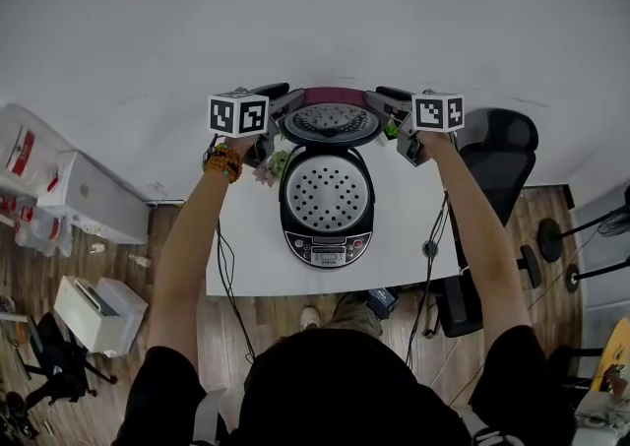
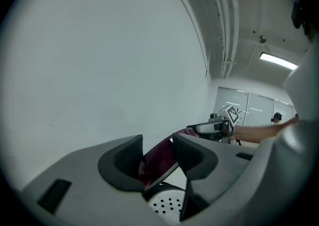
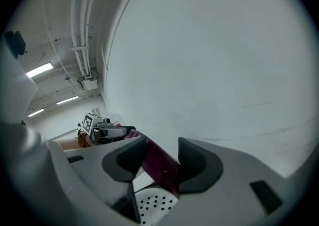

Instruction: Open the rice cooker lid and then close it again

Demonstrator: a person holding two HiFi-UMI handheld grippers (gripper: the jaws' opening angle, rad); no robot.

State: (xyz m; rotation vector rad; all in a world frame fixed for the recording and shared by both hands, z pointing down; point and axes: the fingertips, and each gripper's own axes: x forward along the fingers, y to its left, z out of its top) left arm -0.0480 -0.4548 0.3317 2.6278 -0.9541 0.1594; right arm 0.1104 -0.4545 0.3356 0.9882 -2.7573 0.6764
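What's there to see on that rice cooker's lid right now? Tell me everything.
The lid is swung open, raised steeply at the far side of the cooker body. Its outer shell looks like glossy dark red plastic. Its inner face carries a round, perforated metal plate. The left gripper and right gripper each hold one side edge between their fingers.

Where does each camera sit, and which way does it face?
Head view: on the person's head, looking steeply down at rice cooker and table; both arms show.
Left gripper view: on the left gripper, facing along its jaws, clamped on the lid.
Right gripper view: same from the right gripper.
Gripper views share: lid, opposite gripper.
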